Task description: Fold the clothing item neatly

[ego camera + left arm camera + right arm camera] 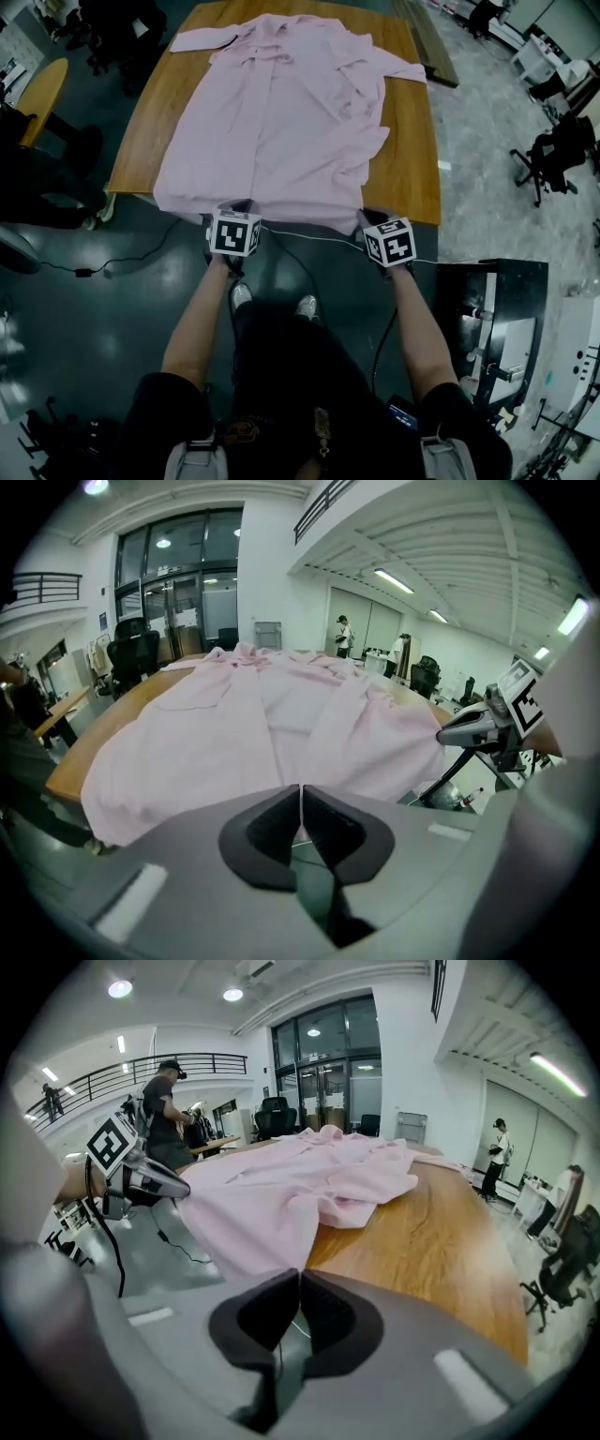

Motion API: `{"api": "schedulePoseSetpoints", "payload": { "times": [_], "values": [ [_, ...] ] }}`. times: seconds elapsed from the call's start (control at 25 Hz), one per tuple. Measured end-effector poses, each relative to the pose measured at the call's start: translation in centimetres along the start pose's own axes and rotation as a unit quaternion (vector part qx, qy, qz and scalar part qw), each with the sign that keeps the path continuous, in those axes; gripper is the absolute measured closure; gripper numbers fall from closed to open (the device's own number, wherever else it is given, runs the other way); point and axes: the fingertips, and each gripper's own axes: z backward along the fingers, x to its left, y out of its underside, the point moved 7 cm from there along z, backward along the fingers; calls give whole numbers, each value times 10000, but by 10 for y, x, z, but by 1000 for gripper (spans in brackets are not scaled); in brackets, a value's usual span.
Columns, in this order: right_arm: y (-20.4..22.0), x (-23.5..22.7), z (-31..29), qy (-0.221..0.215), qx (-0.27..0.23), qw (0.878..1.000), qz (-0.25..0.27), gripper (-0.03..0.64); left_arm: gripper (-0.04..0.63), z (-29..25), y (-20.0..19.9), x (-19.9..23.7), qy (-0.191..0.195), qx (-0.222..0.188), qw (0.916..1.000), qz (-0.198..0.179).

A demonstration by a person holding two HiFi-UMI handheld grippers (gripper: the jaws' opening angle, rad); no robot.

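Hidden: the far edge of the tabletop (412, 159) and the shirt's collar end run out at the top of the head view. The hem droops over the near edge, partly behind the marker cubes.

Left gripper (234, 208): jaws together, tips meeting right at the hem line in its own view. Only floor and a thin cable (302, 841) show lower down between the pads. Can't tell whether the tips nip the cloth. Right gripper (370, 217): the same, jaws together at the hem, close to where pink cloth gives way to bare wood.

Surface: wooden tabletop, bare along both side edges. Room: dark green floor (112, 309), office chair (553, 155) at the right, glass front and railed balcony, people standing well back.

Pink long-sleeved shirt (281, 122) lies flat on the tabletop and fills most of its middle. Long axis runs from near edge to far edge, hem near, collar far. One sleeve (202, 39) reaches toward the far left corner; the other lies rumpled toward the right edge.
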Motion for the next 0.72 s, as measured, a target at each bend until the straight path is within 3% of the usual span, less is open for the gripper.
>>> {"api": "schedulePoseSetpoints", "payload": {
  "times": [0.32, 0.44, 0.52, 0.72],
  "values": [
    [23, 4, -6, -13, 285, 9996, 41, 607, 577, -12, 60, -17, 108, 322, 9988, 355],
    [21, 3, -6, -22, 257, 9996, 122, 601, 572, -15, 52, -15, -18, 280, 9992, 295],
    [16, 2, 0, -50, 149, 9998, 140, 595, 533, -5, 41, -10, -71, 133, 9994, 316],
    [-12, -22, 22, 244, -319, 9992, 25, 592, 522, 13, -14, -5, -20, -373, 9992, 135]
  ]
}}
